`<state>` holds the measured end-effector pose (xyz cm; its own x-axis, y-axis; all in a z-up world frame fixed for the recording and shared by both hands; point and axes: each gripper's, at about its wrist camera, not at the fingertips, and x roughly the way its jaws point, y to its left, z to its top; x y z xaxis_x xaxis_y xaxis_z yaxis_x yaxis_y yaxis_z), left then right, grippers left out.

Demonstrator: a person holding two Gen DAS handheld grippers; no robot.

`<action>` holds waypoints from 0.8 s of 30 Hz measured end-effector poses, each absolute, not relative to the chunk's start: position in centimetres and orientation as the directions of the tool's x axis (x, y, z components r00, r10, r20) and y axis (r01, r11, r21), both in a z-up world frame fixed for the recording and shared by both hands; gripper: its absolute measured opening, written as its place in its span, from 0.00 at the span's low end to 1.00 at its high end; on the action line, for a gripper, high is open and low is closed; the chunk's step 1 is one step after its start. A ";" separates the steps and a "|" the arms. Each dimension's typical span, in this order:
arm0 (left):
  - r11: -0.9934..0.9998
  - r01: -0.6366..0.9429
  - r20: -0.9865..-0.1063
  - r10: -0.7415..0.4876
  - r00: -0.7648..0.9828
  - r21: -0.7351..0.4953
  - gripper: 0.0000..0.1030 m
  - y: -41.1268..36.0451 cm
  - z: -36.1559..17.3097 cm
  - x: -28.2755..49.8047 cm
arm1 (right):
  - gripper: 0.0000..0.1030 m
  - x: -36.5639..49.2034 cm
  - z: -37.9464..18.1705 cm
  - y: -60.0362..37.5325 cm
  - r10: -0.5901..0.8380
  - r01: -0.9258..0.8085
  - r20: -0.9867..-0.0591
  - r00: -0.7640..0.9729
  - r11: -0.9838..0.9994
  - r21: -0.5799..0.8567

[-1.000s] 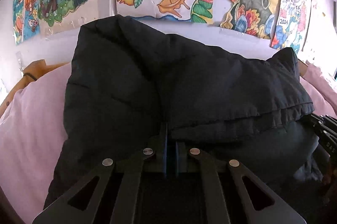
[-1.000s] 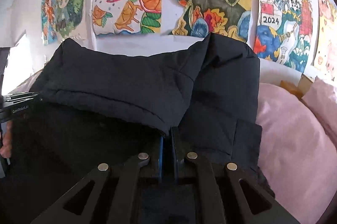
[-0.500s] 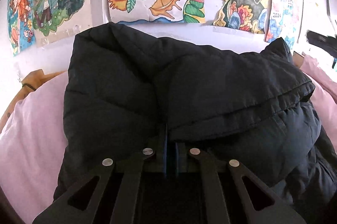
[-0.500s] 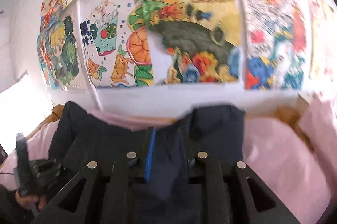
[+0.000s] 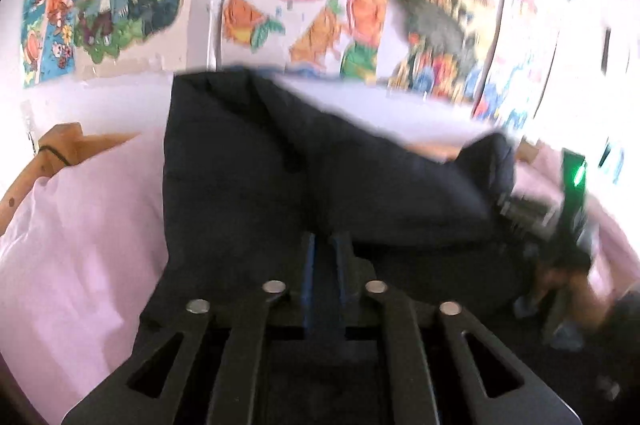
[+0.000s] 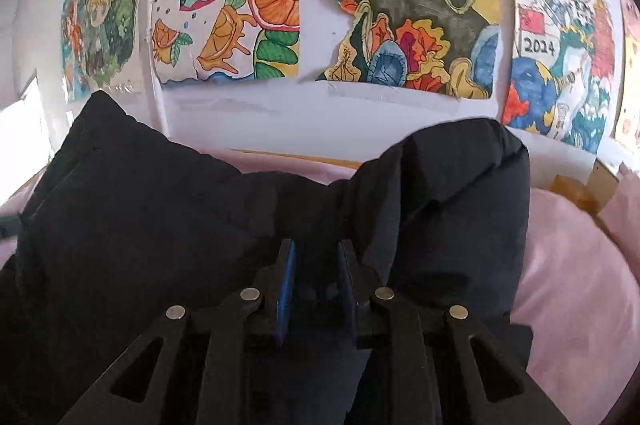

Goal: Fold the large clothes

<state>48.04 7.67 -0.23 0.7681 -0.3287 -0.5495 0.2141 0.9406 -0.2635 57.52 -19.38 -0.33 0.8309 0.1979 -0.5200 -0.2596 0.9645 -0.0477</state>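
Right wrist view is showing the right gripper (image 6: 314,271) pinching a fold of the black padded jacket (image 6: 140,225) bunching on the pink bed (image 6: 568,265), while the left gripper (image 5: 325,257), jaws just opening, is gripping its hem, folding roughly half finished.

matt black padded jacket (image 6: 160,225); pink cloth bedsheet (image 6: 568,265)

Each view is taken from a gripper's wrist, aimed forward and somewhat downward along its own fingers, close over a black jacket (image 5: 280,185) lying on pink bedding (image 6: 568,265). The wall of drawings (image 6: 392,17) is faced by both, filling the 10-to-2 o'clock band. Jacket, bedding and drawings are shared; the left view is blurred.
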 end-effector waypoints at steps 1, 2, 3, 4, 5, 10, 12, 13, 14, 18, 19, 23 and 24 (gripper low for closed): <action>0.941 0.212 -0.524 -0.325 0.787 -0.265 0.33 7.3 0.7 48.4 | 0.20 57.3 -0.4 -19.5 0.201 -0.258 -0.515 0.834 0.965 -0.042; 0.944 0.205 -0.513 -0.314 0.799 -0.258 0.49 6.9 1.2 48.9 | 0.20 57.2 -0.5 -19.6 0.204 -0.257 -0.510 0.836 0.966 -0.036; 0.948 0.199 -0.507 -0.302 0.808 -0.249 0.54 6.3 1.6 49.5 | 0.20 57.2 -0.6 -19.6 0.205 -0.257 -0.508 0.836 0.966 -0.033; 0.951 0.201 -0.505 -0.295 0.811 -0.234 0.54 5.4 1.8 50.7 | 0.20 57.2 -0.7 -19.7 0.208 -0.257 -0.507 0.837 0.966 -0.029; 0.958 0.191 -0.516 -0.276 0.811 -0.212 0.54 4.5 1.8 51.8 | 0.20 57.2 -0.7 -19.8 0.210 -0.257 -0.505 0.837 0.966 -0.024; 0.987 0.103 -0.612 -0.156 0.775 -0.120 0.56 2.2 -1.3 56.3 | 0.20 57.1 -1.3 -20.4 0.229 -0.261 -0.496 0.838 0.965 0.005; 0.984 0.091 -0.619 -0.167 0.767 -0.153 0.57 2.7 -2.9 56.8 | 0.20 57.3 -1.8 -20.6 0.238 -0.265 -0.496 0.835 0.964 0.017; 0.980 0.093 -0.616 -0.184 0.766 -0.177 0.58 3.2 -3.7 56.8 | 0.20 57.4 -2.1 -20.7 0.241 -0.266 -0.499 0.832 0.964 0.022; 0.977 0.096 -0.611 -0.196 0.767 -0.192 0.59 3.5 -4.4 56.8 | 0.20 57.7 -2.5 -20.7 0.244 -0.268 -0.506 0.828 0.963 0.025; 0.978 0.120 -0.600 -0.201 0.774 -0.173 0.60 3.7 -6.7 57.3 | 0.20 58.8 -4.0 -20.4 0.246 -0.278 -0.529 0.812 0.960 0.018; 0.980 0.116 -0.605 -0.192 0.772 -0.161 0.60 3.5 -7.1 57.6 | 0.20 59.1 -4.3 -20.3 0.242 -0.279 -0.537 0.808 0.960 0.013; 0.986 0.104 -0.619 -0.161 0.769 -0.127 0.60 2.7 -8.7 58.9 | 0.20 60.7 -6.0 -19.7 0.220 -0.277 -0.570 0.791 0.961 -0.013; 0.987 0.103 -0.617 -0.157 0.771 -0.122 0.60 2.6 -9.3 59.3 | 0.20 61.1 -6.5 -19.6 0.220 -0.276 -0.574 0.789 0.961 -0.010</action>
